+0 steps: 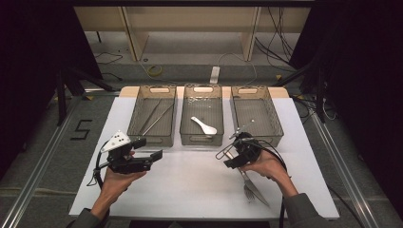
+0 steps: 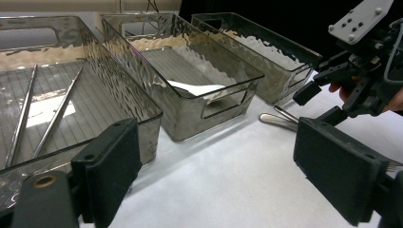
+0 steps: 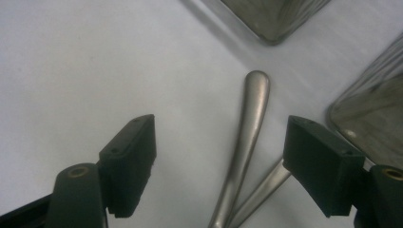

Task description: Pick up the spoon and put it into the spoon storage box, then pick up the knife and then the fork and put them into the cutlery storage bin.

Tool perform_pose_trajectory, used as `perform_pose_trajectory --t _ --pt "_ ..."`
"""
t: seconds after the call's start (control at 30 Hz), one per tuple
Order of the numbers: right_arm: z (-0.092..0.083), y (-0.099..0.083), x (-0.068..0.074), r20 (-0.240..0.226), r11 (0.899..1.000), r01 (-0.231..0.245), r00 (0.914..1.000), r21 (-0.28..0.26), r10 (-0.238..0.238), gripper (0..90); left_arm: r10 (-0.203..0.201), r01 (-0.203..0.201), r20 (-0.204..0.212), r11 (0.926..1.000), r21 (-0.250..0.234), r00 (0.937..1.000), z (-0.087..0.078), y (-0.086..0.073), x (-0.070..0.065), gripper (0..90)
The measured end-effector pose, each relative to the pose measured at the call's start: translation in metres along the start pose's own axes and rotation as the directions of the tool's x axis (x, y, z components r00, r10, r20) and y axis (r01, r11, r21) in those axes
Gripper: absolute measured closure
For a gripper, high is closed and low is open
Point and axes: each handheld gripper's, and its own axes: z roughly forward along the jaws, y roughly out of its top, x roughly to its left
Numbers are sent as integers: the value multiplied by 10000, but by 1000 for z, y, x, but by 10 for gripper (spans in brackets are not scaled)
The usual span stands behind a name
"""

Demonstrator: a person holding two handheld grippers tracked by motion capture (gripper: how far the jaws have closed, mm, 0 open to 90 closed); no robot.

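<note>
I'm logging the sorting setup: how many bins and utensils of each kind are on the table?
Clear bins: 3
Metal chopsticks: 2
White spoon: 1
Fork: 1
Knife: 1
Total: 8

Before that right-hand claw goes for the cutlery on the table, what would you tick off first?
1. Right gripper jaws open: ok.
2. Nothing held between them: ok.
3. Metal handle lies between the jaws: ok, though a second handle crosses beside it.
4. Which piece that handle belongs to, fork or knife: cannot tell.
5. Right bin free to take it: ok.
6. Left gripper open and apart from the cutlery: ok.
</note>
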Motion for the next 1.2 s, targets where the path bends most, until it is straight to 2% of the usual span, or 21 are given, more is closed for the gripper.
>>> perform_pose_trajectory --t 0.3,0.73,1.2 --pt "7 -2 -1 60 9990 93 9999 448 -96 276 -41 41 8 10000 -30 10000 0 0 0 153" --pt "13 -5 0 140 9942 327 9993 1029 -343 321 -39 39 20 10000 -39 10000 -1 0 0 153" --pt "17 -9 -1 284 9887 441 9984 1434 -487 463 54 -54 35 10000 14 10000 0 0 -1 154"
